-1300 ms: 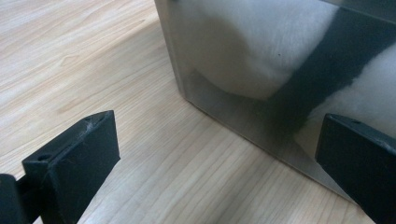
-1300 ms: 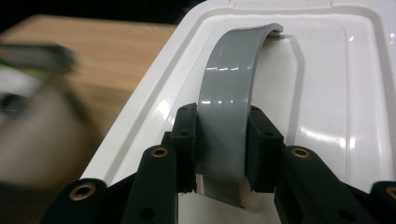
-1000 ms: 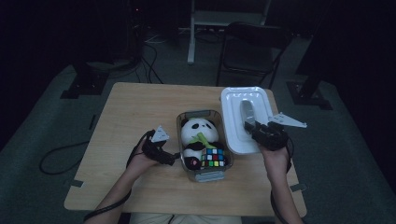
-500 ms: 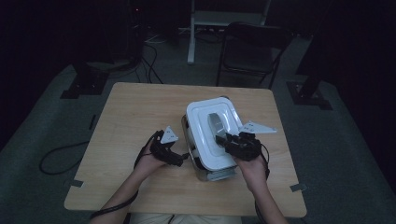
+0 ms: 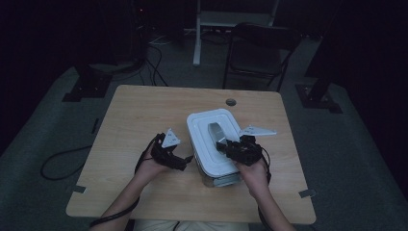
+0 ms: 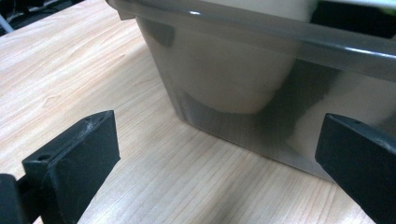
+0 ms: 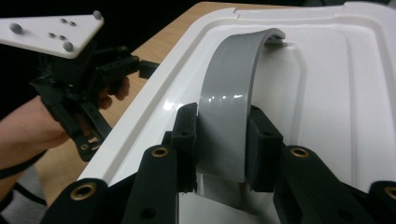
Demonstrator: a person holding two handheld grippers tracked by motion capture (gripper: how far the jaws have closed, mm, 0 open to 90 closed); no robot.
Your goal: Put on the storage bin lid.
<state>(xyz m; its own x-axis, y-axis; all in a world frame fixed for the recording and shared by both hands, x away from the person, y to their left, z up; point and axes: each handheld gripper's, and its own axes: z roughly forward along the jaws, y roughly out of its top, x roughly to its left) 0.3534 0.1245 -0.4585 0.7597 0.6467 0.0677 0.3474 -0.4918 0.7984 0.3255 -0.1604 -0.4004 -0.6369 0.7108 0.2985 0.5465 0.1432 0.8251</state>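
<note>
Since half a second earlier, white lid (image 5: 212,137) sat squarer on bin (image 6: 261,93); right tongs (image 7: 223,140) clenched its grey handle (image 7: 231,112), left tongs (image 6: 210,154) gaped beside the bin.

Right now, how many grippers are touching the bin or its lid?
1 for sure. The right gripper is shut on the lid's grey handle. The left gripper, open, sits beside the bin; whether it touches can't be told.

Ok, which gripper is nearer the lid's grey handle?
Right. The right gripper is clamped on the grey handle atop the white lid; the left gripper sits open beside the bin's wall.
</note>
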